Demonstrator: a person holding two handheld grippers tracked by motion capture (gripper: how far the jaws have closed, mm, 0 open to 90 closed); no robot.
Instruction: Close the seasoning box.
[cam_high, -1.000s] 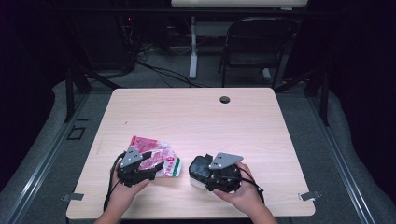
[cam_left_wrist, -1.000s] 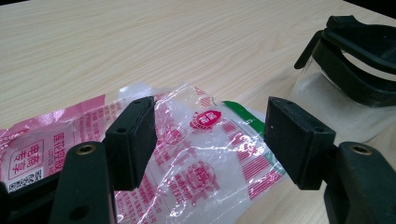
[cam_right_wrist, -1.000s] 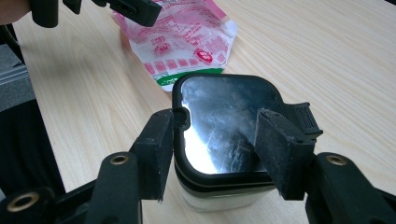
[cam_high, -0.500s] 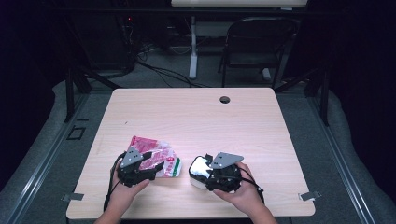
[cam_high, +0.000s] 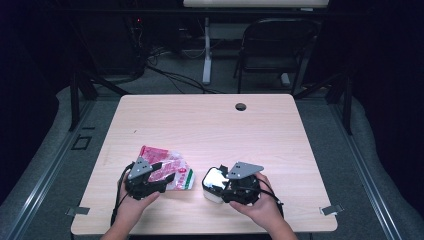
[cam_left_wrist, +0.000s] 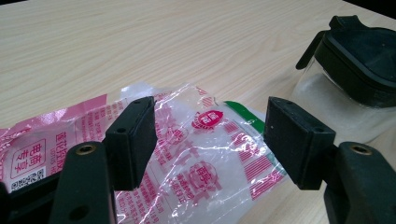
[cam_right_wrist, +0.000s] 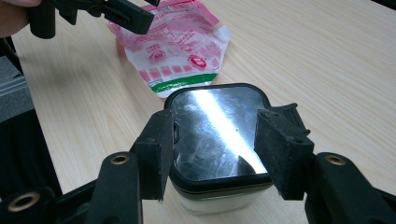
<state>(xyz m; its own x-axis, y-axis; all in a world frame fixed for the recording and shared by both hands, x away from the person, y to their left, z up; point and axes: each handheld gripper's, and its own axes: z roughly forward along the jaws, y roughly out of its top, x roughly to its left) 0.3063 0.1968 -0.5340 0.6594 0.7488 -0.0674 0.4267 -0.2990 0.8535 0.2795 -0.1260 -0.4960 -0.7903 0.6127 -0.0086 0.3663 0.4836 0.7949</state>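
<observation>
Container: a clear, squarish container (cam_right_wrist: 219, 154) with a glossy black lid (cam_right_wrist: 215, 133) stands upright near the front edge of the tabletop (cam_high: 210, 120), toward the right claw.
Pouch: a pink-and-white printed plastic pouch (cam_left_wrist: 196, 158) with a green strip at one end lies flat just beside the container, on its left; the two look slightly apart.
Right claw: the right claw (cam_right_wrist: 212, 149) hangs over the lid, jaws spread wide, one to each side of the lid's top; whether they touch it cannot be told. It grips nothing.
Left claw: the left claw (cam_left_wrist: 210, 140) sits above the pouch, jaws released and well apart, with the pouch showing between them.
Hands: a hand (cam_high: 257, 207) holds each claw from the tabletop's near edge.
</observation>
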